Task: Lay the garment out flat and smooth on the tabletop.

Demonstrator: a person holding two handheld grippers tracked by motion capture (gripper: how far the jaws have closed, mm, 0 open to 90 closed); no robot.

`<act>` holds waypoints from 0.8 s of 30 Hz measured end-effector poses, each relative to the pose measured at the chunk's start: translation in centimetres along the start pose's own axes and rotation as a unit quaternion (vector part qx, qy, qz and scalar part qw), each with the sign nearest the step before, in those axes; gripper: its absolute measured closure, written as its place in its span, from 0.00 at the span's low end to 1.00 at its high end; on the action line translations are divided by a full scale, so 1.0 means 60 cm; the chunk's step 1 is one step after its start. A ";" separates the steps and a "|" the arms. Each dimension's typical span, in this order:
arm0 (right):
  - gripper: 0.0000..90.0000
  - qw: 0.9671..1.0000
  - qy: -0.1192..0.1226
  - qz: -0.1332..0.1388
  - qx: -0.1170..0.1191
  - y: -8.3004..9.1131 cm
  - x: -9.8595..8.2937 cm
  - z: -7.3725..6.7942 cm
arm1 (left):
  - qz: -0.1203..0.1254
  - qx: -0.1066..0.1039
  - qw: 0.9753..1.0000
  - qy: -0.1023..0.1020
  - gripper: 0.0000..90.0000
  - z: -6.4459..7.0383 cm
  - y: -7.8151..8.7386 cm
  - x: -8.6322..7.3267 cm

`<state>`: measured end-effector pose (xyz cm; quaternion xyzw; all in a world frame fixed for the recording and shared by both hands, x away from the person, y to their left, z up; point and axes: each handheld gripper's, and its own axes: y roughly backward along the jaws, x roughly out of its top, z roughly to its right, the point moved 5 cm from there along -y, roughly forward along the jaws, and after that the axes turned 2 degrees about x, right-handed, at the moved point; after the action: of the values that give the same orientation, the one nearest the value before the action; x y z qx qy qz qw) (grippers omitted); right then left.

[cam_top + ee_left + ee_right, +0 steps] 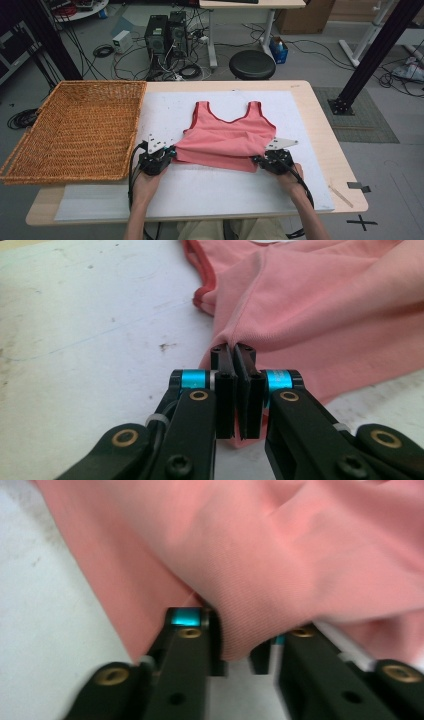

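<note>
Pink tank top [227, 140] lies flat on the white mat [210, 192] mid-table — straps point to the far edge, hem toward the person, long axis running near to far. Left gripper [170, 151] sits at the near-left hem corner, jaws pressed together on a pinch of the fabric [235, 352]. Right gripper [258, 160] is at the near-right hem corner; its jaws stand a little apart with cloth bunched between them — clamped on it. Wicker basket [75, 130] sits left of the top, on the table [320, 130].
</note>
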<state>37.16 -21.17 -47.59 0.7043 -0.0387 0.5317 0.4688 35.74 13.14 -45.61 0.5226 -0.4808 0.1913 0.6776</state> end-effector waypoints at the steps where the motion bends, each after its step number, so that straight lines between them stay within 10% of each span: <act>1: 0.95 1.000 -0.007 0.012 -0.006 0.010 0.000 0.003 | 0.002 -0.006 1.000 -0.002 0.97 0.002 0.001 0.000; 9: 0.97 0.998 -0.022 0.031 -0.051 0.103 -0.042 0.035 | 0.014 -0.085 0.996 -0.008 0.97 0.055 0.013 0.006; 14: 0.85 0.998 -0.032 0.049 -0.011 0.156 -0.064 0.023 | 0.032 -0.142 0.989 0.007 0.97 0.092 0.028 0.005; 16: 0.72 0.998 -0.046 0.046 0.015 0.166 -0.070 0.023 | 0.023 -0.140 0.990 -0.001 0.97 0.095 0.030 -0.003; 20: 0.64 0.992 -0.109 0.053 -0.028 0.166 -0.077 0.066 | -0.001 -0.122 0.993 -0.003 0.97 0.086 0.029 -0.028; 24: 0.62 0.991 -0.111 0.063 -0.038 0.148 -0.064 0.079 | -0.015 -0.100 0.995 -0.005 0.97 0.074 0.034 -0.049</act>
<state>33.97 -31.14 -45.07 0.7366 -0.1551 0.4766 0.4541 30.82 10.67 -47.08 0.4603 -0.4929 0.1291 0.7270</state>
